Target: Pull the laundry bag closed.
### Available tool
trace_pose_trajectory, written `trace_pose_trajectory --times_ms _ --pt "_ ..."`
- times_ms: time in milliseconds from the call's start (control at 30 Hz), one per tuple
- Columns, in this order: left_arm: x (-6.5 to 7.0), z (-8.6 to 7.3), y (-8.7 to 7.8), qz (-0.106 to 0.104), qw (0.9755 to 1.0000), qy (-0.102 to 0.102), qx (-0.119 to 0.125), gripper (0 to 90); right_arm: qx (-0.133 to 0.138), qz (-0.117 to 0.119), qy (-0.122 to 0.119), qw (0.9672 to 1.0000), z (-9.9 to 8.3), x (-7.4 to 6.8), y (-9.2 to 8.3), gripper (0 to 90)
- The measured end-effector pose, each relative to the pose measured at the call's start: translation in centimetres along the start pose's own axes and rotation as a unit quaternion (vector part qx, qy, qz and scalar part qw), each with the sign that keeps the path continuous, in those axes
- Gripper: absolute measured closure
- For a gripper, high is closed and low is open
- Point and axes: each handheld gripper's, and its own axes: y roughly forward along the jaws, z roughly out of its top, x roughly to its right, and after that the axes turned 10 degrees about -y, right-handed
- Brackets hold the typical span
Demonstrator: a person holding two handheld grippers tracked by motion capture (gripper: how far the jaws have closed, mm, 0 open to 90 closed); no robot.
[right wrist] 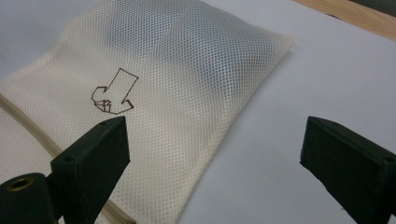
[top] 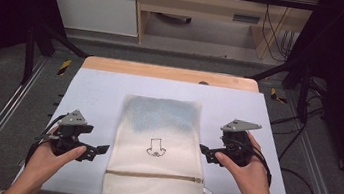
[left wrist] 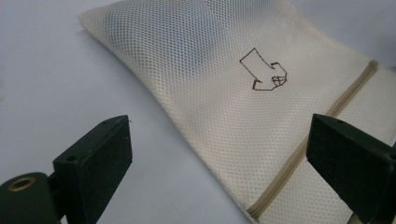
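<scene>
Mesh bag (top: 158, 148) lies flat mid-desk (top: 100, 92), bare surface on both sides. Left gripper (top: 97, 150) and right gripper (top: 205, 153) flank its edges, jaws spread wide, holding nothing

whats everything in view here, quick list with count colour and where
mesh bag: one, cream, flat in the middle of the table, bluish item showing through its far half
arrow mark: one, dark outline, on the bag's middle
zipper: one, tan, across the bag near the person's edge
table: one, pale grey-blue top with a wooden far edge
left tool: one, black, left of the bag, jaws open, holding nothing
right tool: one, black, right of the bag, jaws open, holding nothing
hands: two, each holding a tool
</scene>
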Motion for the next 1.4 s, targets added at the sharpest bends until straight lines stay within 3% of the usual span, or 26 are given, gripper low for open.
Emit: trace_pose_trajectory --times_ms 233,300,500,700,1033,1400 --pt "-1.5 0.6 0.0 0.028 0.9995 0.007 -0.014 6.9 -0.012 -0.004 0.0 0.9999 0.3 1.0 0.3 8.3" --pt "-2.2 0.6 -0.1 0.027 0.9995 -0.001 -0.016 6.9 -0.01 -0.009 0.007 0.9999 0.1 1.4 0.3 8.5" --pt "-4.2 0.2 -0.1 0.051 0.9977 -0.005 -0.044 6.9 -0.022 -0.027 0.034 0.9988 -0.9 3.1 0.7 8.3" --pt "-5.4 -0.1 -0.4 0.064 0.9966 -0.016 -0.05 7.1 -0.029 -0.029 0.048 0.998 -1.9 4.2 0.8 9.3" --pt "-6.8 0.0 -0.6 0.084 0.9948 -0.021 -0.053 7.4 -0.04 -0.035 0.081 0.9953 -3.4 6.1 1.2 7.4" --pt "-8.0 -0.9 0.0 0.117 0.99 -0.006 -0.079 7.1 -0.055 -0.044 0.101 0.9924 -5.8 6.8 1.6 7.5"
